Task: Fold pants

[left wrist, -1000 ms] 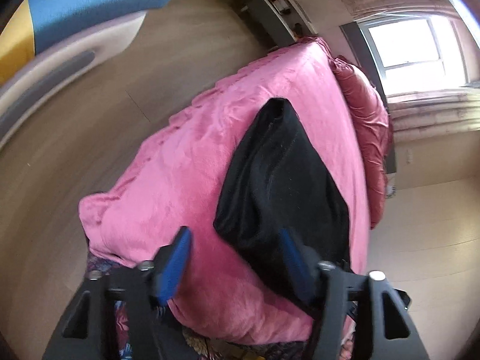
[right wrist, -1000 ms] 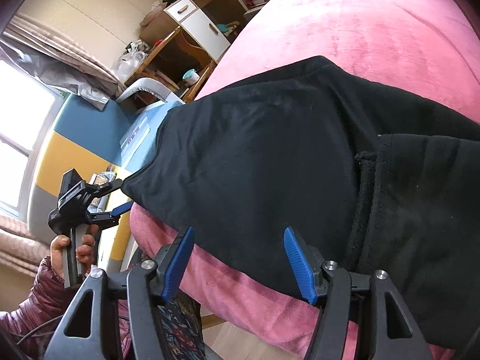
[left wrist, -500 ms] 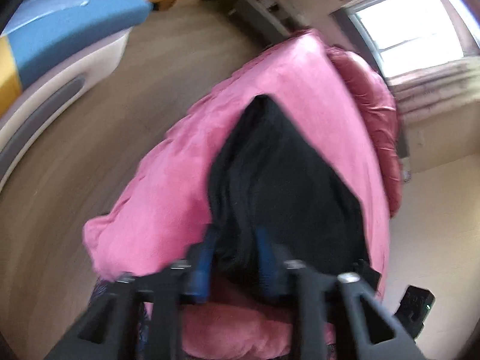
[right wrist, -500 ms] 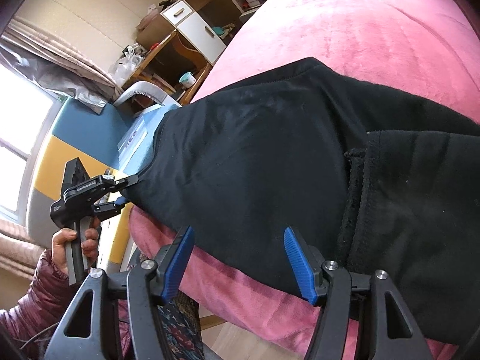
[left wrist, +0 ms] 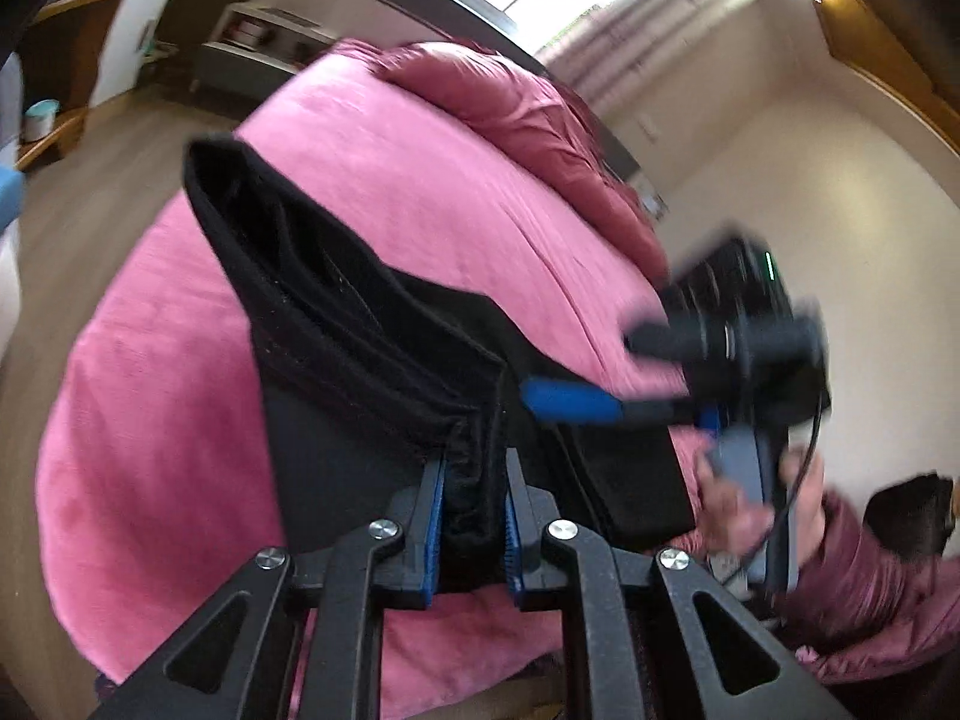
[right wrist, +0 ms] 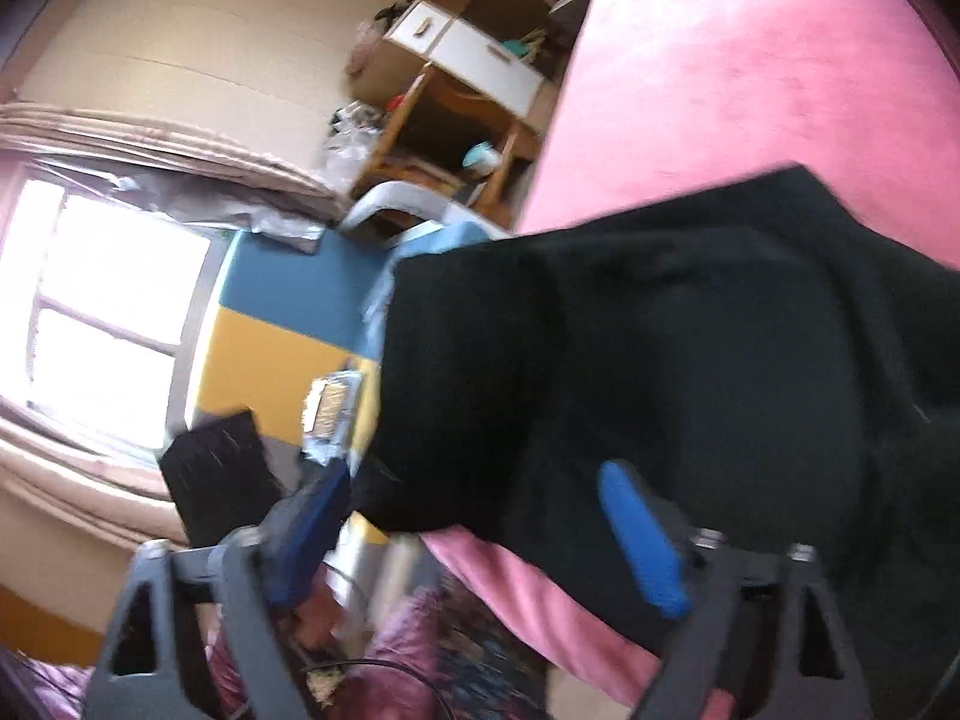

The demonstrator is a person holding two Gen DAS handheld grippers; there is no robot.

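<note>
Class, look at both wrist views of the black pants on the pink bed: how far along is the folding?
Done: the pants lie doubled in layers on the blanket. In hand: the left gripper pinches a bunched edge and lifts it; the right gripper is opening, its pads off the cloth. Left: laying that edge over and flattening the fold.

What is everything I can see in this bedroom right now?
pants: one, black, on the bed, a bunched edge lifted.
blanket: one, pink, covering the bed.
quilt: one, darker pink, heaped at the bed's far end.
desk: one, wood with white drawers, beside the bed.
windows: at least two, bright, curtained.
panel: one, blue and yellow, beside the window.
left gripper: one, black with blue pads, clamped on the pants' edge.
right gripper: one, same colours, jaws opening, pants lying between them.
hand: one, holding the right gripper's handle, maroon sleeve.
</note>
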